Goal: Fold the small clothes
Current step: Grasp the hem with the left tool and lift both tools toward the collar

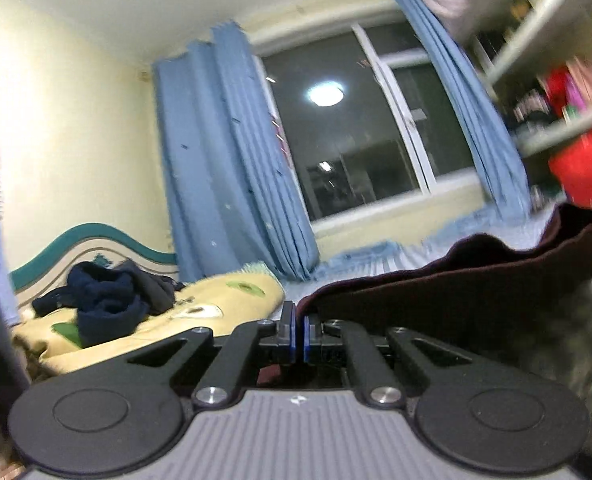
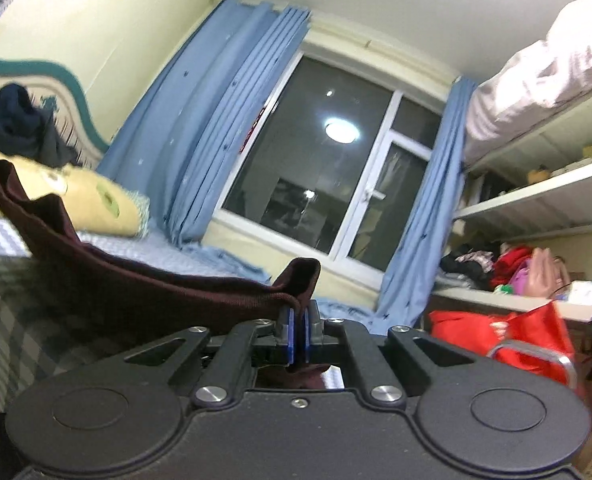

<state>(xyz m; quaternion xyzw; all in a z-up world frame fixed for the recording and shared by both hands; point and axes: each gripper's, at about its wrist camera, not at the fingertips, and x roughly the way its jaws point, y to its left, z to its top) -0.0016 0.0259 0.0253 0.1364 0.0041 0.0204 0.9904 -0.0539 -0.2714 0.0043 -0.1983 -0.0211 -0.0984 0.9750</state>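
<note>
A dark maroon garment [image 1: 476, 280] hangs stretched in the air between my two grippers. My left gripper [image 1: 299, 320] is shut on one hemmed corner of it, and the cloth runs off to the right. My right gripper [image 2: 299, 320] is shut on the other corner of the maroon garment [image 2: 136, 280], and the cloth runs off to the left. Both views are tilted up toward the window. The lower part of the garment is hidden below the grippers.
A bed with a blue checked sheet [image 2: 0, 232] lies below, with a yellow quilt [image 1: 216, 300] and a pile of dark navy clothes [image 1: 104, 300] by the headboard. Blue curtains [image 1: 232, 160] frame the window. Shelves and a red bag [image 2: 516, 344] stand at the right.
</note>
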